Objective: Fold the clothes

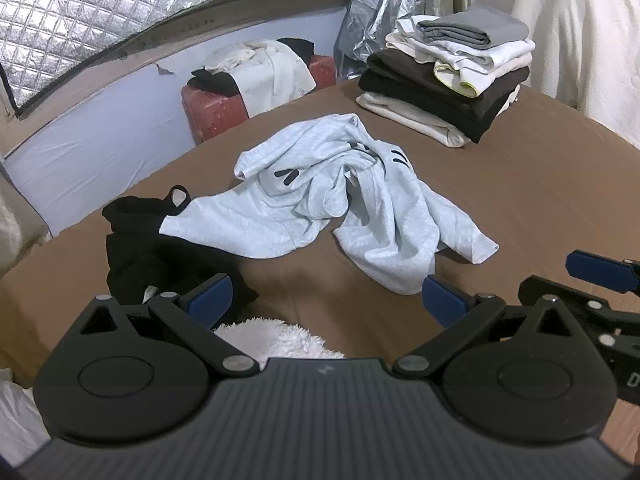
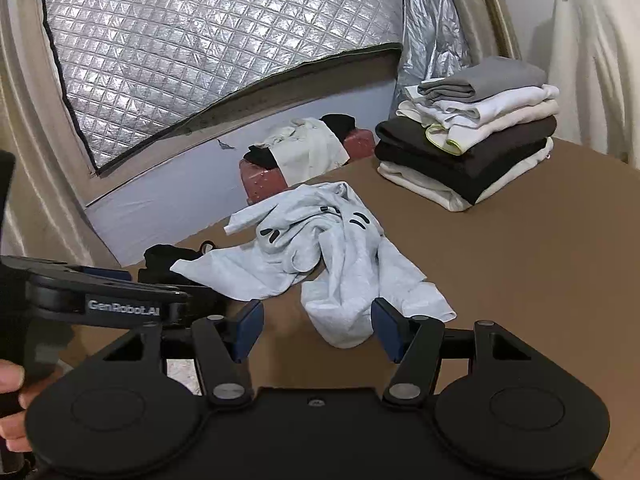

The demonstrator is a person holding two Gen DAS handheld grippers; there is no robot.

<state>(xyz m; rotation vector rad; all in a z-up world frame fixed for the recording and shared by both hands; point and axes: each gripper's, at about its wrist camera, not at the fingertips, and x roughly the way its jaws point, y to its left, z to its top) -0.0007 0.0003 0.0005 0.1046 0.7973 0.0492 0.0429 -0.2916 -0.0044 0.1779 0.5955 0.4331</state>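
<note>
Just ahead of the right hand-held gripper, fingers spread and empty, the crumpled pale grey garment sprawls leftward over the brown surface; the spread left hand-held gripper sits farther back.

1. We see a bed covered in a brown sheet.
2. We find a crumpled light grey garment lying mid-bed.
3. A black garment touches its left edge.
4. A stack of folded clothes sits at the far right.
5. Something white and fluffy lies nearest us.
</note>
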